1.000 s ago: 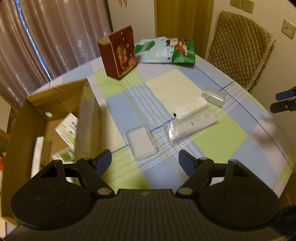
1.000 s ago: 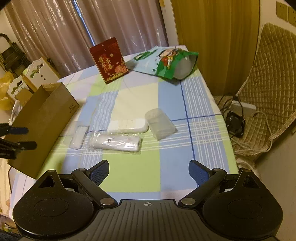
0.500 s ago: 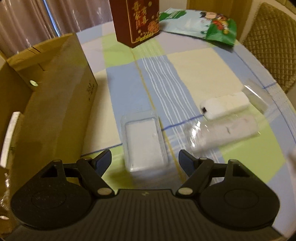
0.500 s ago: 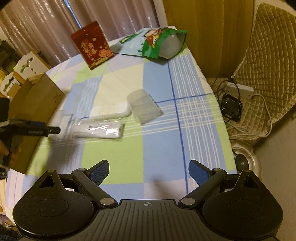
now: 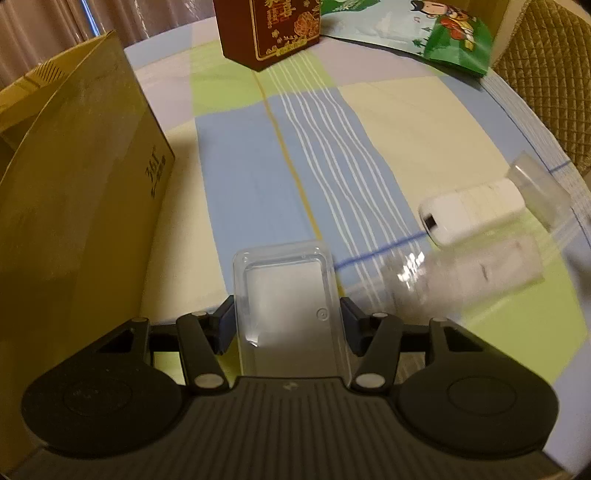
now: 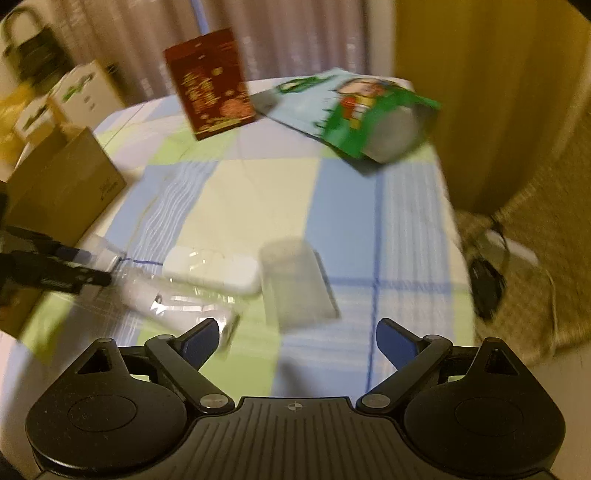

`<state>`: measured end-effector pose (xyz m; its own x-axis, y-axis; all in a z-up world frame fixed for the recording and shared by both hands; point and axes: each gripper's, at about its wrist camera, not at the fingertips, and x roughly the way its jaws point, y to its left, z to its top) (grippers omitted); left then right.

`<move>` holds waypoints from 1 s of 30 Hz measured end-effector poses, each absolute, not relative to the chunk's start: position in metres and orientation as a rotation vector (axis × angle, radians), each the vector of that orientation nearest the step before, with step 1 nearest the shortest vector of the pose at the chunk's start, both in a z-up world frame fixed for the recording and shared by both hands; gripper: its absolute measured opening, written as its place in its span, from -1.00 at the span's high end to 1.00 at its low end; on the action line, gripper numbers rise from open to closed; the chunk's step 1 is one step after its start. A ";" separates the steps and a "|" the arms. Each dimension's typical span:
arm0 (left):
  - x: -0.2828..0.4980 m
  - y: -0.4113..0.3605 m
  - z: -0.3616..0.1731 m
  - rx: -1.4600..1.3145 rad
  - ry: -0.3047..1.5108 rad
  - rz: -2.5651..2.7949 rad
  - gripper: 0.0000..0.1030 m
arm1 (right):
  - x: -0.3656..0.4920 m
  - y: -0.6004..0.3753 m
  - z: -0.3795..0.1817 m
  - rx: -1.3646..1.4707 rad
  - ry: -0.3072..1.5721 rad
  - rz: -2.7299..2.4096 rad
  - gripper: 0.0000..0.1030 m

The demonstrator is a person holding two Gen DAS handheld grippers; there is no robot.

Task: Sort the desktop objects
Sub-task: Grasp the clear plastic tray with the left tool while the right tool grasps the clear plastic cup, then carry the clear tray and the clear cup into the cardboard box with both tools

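My left gripper (image 5: 287, 325) has its blue pads against both long sides of a clear plastic case (image 5: 286, 291) that lies on the checked tablecloth (image 5: 258, 177). To its right lie a white item in a clear wrapper (image 5: 476, 273), a white power bank (image 5: 472, 212) and a clear lid (image 5: 541, 188). My right gripper (image 6: 293, 338) is open and empty, low over the cloth, with the clear lid (image 6: 295, 280) just ahead, the power bank (image 6: 212, 269) and the wrapped item (image 6: 173, 299) to its left. The left gripper (image 6: 55, 271) shows at the far left of that view.
A brown cardboard box (image 5: 74, 206) stands close on the left of the clear case; it also shows in the right wrist view (image 6: 66, 184). A red gift box (image 5: 267, 29) and a green snack bag (image 5: 436, 33) stand at the far side. A quilted chair (image 5: 554, 74) is at the right.
My left gripper has come down and forward over the clear case and closed its pads on it. My right gripper has dropped forward toward the clear lid, still open.
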<state>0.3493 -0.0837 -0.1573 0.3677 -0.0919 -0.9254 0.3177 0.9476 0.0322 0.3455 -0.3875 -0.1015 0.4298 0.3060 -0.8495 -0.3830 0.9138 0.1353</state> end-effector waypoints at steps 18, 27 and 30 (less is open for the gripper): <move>0.299 -0.074 -0.086 0.197 1.053 -0.371 -0.03 | 0.384 -0.355 -0.131 -0.188 1.167 0.430 0.00; 0.295 -0.009 -0.009 0.196 0.874 -0.370 -0.04 | 0.348 -0.272 -0.053 -0.017 1.015 0.536 0.00; 0.305 0.027 -0.003 0.214 0.868 -0.324 -0.04 | 0.348 -0.221 -0.032 -0.028 0.964 0.619 0.00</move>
<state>0.3046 0.0273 -0.0027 0.6024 -0.1910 -0.7750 0.3631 0.9302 0.0529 0.3475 -0.2215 -0.0321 0.4126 0.4800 -0.7742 -0.5039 0.8283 0.2450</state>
